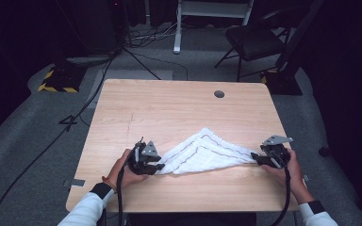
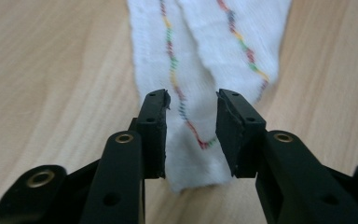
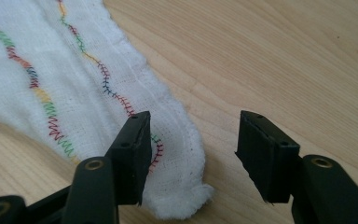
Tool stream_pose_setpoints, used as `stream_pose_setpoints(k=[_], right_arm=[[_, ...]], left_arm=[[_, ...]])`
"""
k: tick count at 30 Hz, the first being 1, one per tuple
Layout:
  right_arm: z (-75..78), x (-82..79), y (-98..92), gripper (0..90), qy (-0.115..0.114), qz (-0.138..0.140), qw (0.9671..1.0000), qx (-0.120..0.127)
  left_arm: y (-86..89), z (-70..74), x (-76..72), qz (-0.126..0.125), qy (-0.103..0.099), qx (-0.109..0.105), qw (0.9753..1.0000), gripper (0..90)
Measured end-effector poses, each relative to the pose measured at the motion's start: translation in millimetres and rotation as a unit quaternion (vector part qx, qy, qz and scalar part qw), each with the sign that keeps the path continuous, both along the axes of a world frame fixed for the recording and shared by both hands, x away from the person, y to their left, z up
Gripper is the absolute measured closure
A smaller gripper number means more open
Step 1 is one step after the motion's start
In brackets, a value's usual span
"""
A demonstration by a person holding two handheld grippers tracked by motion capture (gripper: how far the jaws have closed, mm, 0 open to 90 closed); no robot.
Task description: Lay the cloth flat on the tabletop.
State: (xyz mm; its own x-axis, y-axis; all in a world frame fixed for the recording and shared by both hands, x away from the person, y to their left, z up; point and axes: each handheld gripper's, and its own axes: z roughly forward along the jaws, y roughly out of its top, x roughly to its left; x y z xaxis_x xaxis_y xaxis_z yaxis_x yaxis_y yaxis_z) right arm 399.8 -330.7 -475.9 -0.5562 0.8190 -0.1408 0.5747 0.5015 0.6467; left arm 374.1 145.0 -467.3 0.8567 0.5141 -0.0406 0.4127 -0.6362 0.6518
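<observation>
The left gripper (image 1: 159, 166), jaws part open, straddles one corner of a white cloth (image 1: 202, 153) without pinching it. The right gripper (image 1: 256, 159), jaws wide apart, sits at the opposite corner, gripping nothing. The cloth lies folded near the tabletop's (image 1: 169, 108) front edge.

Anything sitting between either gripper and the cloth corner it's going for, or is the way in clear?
Nothing visible is in the way. The left gripper is open with a corner of the white cloth already between its jaws. The right gripper is open at the opposite corner, over cloth and bare table.
</observation>
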Motion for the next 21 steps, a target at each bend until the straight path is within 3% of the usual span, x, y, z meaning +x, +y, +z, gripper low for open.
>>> stream_pose_setpoints(k=[3, 4, 5, 9, 14, 16, 21], right_arm=[[3.7, -2.4, -2.7, 47.3, -0.008, -0.009, 0.9999, -0.004], [5.5, -3.0, -7.7, 47.6, 0.000, -0.013, 0.9998, 0.014], [5.5, -3.0, -7.7, 47.6, 0.000, -0.013, 0.9998, 0.014], [7.5, -6.8, -12.7, 49.3, 0.015, -0.011, 0.9994, 0.030], [4.6, -9.3, -8.5, 49.4, 0.027, 0.003, 0.9994, 0.023], [3.9, -10.7, -6.7, 49.5, 0.031, 0.011, 0.9992, 0.021], [1.2, -8.3, -7.7, 51.1, 0.034, -0.002, 0.9994, -0.001]], left_arm=[[-2.1, 3.1, 7.6, 0.008, -0.007, -0.004, 0.9999, 51.2], [-8.9, 5.4, 17.6, 0.012, -0.014, -0.002, 0.9998, 48.7], [-8.9, 5.4, 17.6, 0.012, -0.014, -0.002, 0.9998, 46.1], [-39.7, 3.1, 46.0, 0.004, -0.018, 0.006, 0.9998, 45.9], [-63.4, -0.1, 68.6, -0.015, -0.022, 0.022, 0.9994, 52.0], [-75.8, -6.5, 78.9, -0.024, -0.007, 0.020, 0.9995, 54.0], [-87.4, -15.2, 78.7, -0.052, 0.001, 0.047, 0.9976, 71.0]])
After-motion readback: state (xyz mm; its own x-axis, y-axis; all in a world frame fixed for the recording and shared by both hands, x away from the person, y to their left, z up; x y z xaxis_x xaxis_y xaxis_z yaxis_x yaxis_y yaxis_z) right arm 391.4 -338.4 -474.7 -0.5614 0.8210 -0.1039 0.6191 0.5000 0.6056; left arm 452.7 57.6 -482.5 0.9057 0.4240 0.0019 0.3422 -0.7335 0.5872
